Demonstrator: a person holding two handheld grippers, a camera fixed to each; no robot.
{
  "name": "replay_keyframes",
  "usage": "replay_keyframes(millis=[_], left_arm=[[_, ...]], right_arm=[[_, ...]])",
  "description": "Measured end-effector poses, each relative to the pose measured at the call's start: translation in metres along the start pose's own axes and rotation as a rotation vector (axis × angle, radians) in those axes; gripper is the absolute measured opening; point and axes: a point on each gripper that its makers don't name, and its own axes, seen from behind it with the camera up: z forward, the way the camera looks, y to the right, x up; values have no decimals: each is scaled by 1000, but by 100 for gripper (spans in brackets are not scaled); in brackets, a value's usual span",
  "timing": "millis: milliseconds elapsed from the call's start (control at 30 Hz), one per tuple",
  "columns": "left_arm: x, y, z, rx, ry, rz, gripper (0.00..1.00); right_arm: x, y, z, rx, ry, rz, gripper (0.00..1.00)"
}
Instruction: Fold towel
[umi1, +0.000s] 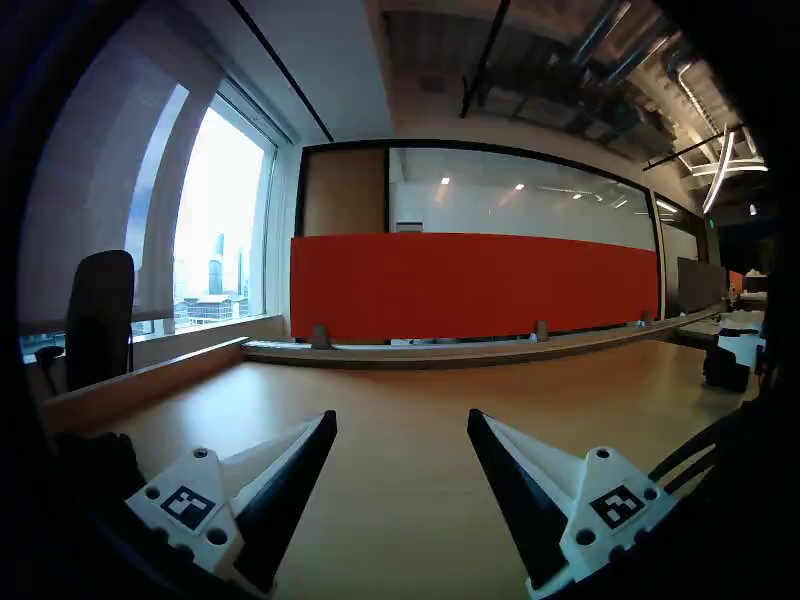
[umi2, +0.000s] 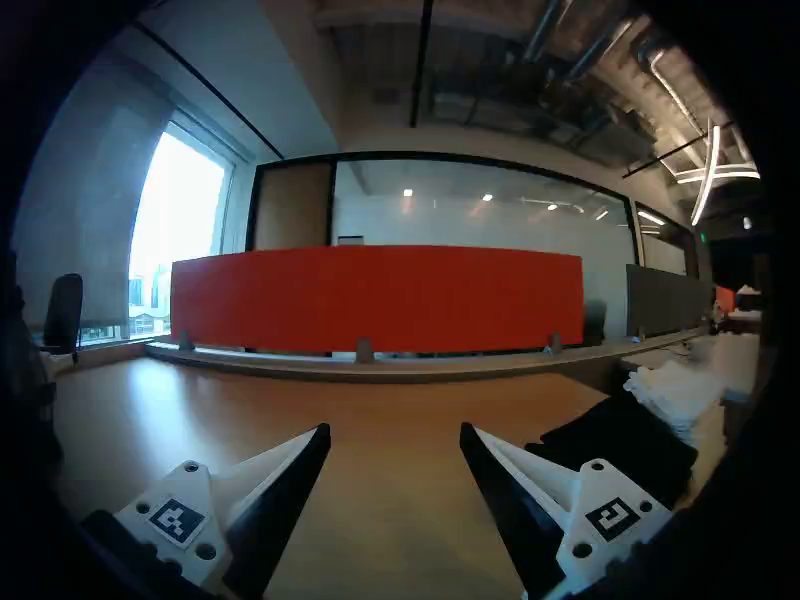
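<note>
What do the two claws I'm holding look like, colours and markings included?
The left claw and right claw match. Each has two white plastic fingers that taper to sharp points, with black inner faces, small screw holes and a square black-and-white marker tag on each finger. Beside the left claw run thin black cables.

Grippers: two, the left gripper (umi1: 401, 414) and the right gripper (umi2: 395, 428), each with two fingers (umi1: 290, 470).
Wooden table (umi1: 420, 380): one.
Red divider panel (umi1: 470, 285): one.
Office chair (umi1: 100, 315): one.
Window (umi1: 215, 230): one.
Black towel (umi2: 620, 440): one.
White towels (umi2: 685, 390): one blurred stack, possibly several.
</note>
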Motion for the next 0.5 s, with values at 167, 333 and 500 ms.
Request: replay_keyframes(millis=[167,333,500], left_arm=[[1,0,0,0,0,0,97],[1,0,0,0,0,0,97],[1,0,0,0,0,-1,97]], right_arm=[[0,0,0,0,0,0,100],[-1,1,0,0,0,0,100],[0,1,1,0,0,0,100]])
